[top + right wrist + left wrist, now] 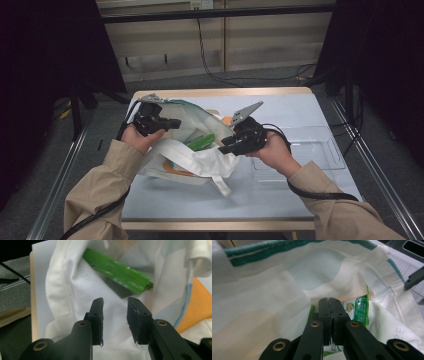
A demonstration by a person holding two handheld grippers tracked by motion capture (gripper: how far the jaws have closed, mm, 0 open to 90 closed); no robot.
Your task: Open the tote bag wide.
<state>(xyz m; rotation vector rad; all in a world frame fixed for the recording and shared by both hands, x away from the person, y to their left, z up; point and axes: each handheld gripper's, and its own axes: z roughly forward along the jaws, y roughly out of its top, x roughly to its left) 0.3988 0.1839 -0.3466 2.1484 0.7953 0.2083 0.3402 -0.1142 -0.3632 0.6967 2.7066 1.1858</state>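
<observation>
A white cloth bag (186, 116) with a teal rim lies on the table, its mouth facing right. Inside it is a green packet (201, 141), also seen in the left gripper view (360, 308) and in the right gripper view (117, 271). My left gripper (175, 122) is at the bag's upper wall with its jaws shut; the cloth (274, 290) creases in toward the tips (329, 301), which seem to pinch it. My right gripper (223, 148) hovers at the bag's mouth over white cloth (75, 285), its jaws open (115, 302) with nothing between them.
The bag's white strap (202, 164) trails toward the table's near edge. A clear plastic tray (320, 150) sits on the right of the pale blue tabletop (285, 107). Metal rails run along both sides of the table, and cables cross the floor behind it.
</observation>
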